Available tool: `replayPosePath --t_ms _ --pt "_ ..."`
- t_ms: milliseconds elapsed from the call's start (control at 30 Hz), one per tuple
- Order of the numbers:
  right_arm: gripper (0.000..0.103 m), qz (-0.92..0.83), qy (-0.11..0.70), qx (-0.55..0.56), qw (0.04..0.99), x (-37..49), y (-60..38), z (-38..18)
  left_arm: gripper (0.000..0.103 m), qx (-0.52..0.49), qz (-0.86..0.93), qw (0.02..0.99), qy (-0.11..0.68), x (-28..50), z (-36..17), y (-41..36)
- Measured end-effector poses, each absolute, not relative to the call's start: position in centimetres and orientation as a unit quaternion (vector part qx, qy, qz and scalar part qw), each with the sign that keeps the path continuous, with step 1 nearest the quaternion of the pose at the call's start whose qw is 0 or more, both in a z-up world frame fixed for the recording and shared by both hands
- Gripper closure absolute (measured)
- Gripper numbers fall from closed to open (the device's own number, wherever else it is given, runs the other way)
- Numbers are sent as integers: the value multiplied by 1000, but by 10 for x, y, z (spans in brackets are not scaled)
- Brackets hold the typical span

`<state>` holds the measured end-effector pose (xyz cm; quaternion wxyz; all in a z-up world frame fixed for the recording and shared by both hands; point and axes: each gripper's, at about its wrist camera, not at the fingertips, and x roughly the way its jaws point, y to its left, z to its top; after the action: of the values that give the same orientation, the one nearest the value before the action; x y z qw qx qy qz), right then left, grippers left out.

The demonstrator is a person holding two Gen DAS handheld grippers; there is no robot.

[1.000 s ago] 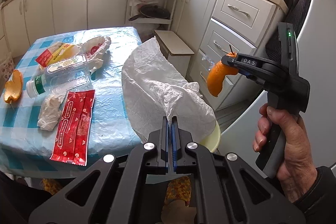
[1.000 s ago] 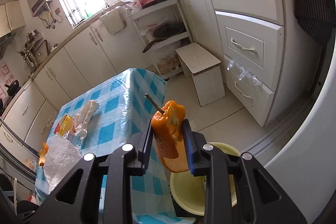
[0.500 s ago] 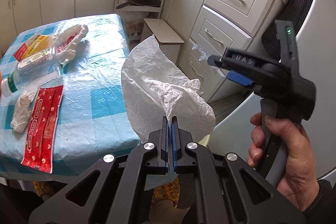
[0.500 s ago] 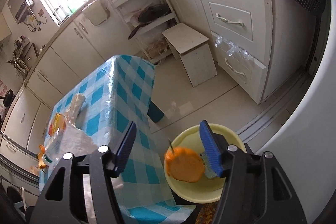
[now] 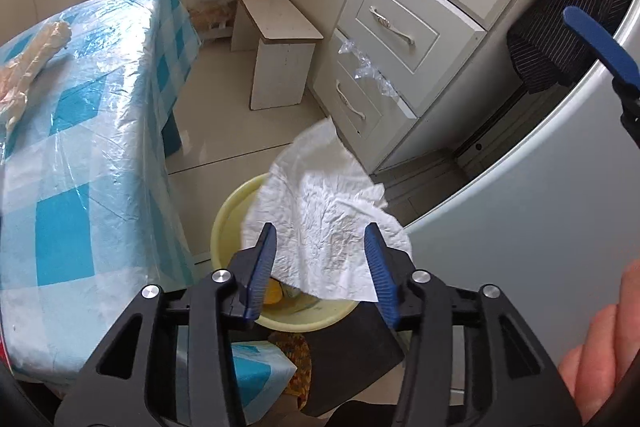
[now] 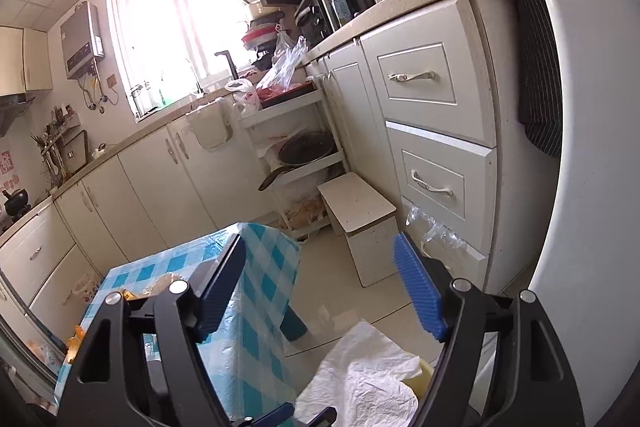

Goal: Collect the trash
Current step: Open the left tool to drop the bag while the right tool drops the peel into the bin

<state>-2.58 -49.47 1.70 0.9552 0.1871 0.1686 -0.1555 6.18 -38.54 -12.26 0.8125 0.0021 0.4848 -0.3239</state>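
**Tissue let go over the yellow bin**

I judge this to be the drop step: my left hand-held gripper (image 5: 320, 259) is spread wide, its blue pads clear of the crumpled white tissue (image 5: 324, 211), which lies across the rim of the yellow bin (image 5: 228, 223) on the floor, at about 12 o'clock from the pads. I cannot tell whether the tissue is resting on the rim or falling. Something orange shows inside the bin beneath it, at about 7 o'clock from the tissue.

My right hand-held gripper (image 6: 320, 287) is spread wide too and holds nothing; it looks out over the kitchen, with the tissue and a sliver of the bin at 6 o'clock below it.

The bench (image 5: 92, 147) with its blue checked cloth sits at 9 o'clock in the left view, and a pale wrapper (image 5: 32, 55) lies on it near 10 o'clock. The next move, I reckon, is to swing back to the bench and close on another piece of trash there.
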Motion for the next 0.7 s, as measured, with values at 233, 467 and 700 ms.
replayPosePath --t_ms 233,467,700 --pt "24 -153 159 201 954 -21 -495 20 53 -31 -305 826 473 67 -97 -327" --pt "21 -76 213 186 956 7 -457 10 41 -50 -195 882 425 61 -60 -188" --pt "17 61 301 118 944 39 -369 -13 38 -61 -78 886 454 90 -81 -80"
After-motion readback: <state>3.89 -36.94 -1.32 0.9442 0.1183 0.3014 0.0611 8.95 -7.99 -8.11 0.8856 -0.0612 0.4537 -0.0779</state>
